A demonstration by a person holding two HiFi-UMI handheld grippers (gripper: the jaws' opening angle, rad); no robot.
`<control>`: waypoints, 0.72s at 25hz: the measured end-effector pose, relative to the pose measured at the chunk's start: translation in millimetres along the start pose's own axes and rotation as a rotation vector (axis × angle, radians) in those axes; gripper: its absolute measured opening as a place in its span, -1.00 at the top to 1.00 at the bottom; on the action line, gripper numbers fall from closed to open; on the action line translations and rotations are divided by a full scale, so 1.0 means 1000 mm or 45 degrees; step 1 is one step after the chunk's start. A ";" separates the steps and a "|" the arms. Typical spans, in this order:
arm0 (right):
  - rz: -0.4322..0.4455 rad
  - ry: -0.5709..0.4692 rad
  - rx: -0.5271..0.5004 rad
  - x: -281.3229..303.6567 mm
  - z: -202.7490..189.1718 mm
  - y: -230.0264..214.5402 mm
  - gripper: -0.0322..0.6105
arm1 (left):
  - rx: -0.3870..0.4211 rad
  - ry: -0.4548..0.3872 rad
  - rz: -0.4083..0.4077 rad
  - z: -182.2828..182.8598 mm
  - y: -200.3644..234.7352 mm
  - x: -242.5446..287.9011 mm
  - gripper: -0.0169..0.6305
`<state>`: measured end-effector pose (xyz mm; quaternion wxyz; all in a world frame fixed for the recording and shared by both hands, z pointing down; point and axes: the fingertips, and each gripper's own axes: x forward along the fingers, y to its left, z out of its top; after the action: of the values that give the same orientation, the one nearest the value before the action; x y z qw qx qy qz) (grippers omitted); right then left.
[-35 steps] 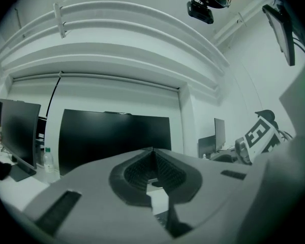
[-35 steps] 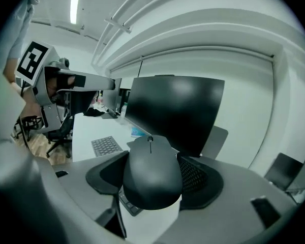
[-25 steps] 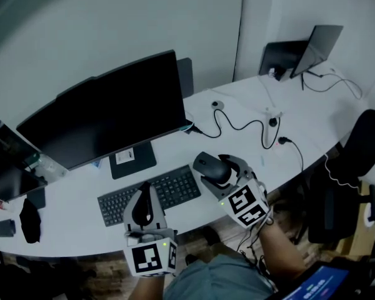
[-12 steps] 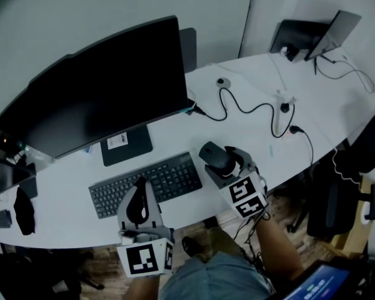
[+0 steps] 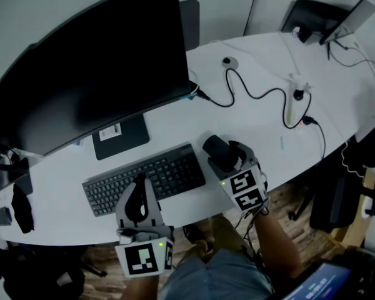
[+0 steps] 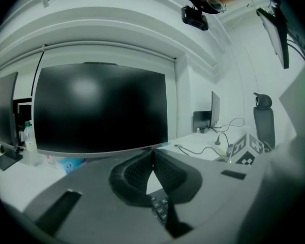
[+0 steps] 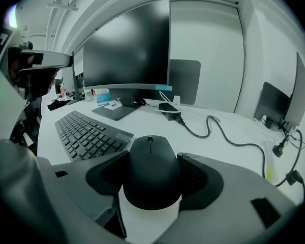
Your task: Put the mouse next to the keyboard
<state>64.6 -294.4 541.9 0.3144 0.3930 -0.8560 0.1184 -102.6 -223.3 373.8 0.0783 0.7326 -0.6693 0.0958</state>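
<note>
A black mouse (image 5: 216,149) (image 7: 149,168) sits between the jaws of my right gripper (image 5: 225,156) (image 7: 150,181), which is shut on its sides. It hangs low over the white desk (image 5: 256,136), just right of the black keyboard (image 5: 144,177) (image 7: 89,130); whether it touches the desk I cannot tell. My left gripper (image 5: 141,181) (image 6: 152,159) is shut with nothing in it, and hovers over the keyboard's front edge, with a few keys (image 6: 160,208) showing below its pads.
A large dark monitor (image 5: 94,74) on a flat stand (image 5: 119,136) stands behind the keyboard. A black cable (image 5: 262,99) snakes across the desk's right half toward a laptop (image 5: 325,14) at the back right. A chair (image 5: 337,199) stands beyond the desk's right edge.
Both grippers have come down toward the desk. The right one still grips the mouse and now sits lower, beside the keyboard's right end. The left one has sunk over the keyboard.
</note>
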 end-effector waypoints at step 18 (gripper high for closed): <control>0.040 0.091 0.062 0.030 -0.028 0.001 -0.06 | -0.018 0.065 0.039 -0.022 0.011 0.014 0.93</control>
<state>61.3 -299.2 582.6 0.3330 0.3825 -0.8472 0.1581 -112.7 -232.5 398.0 0.0991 0.7189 -0.6791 0.1107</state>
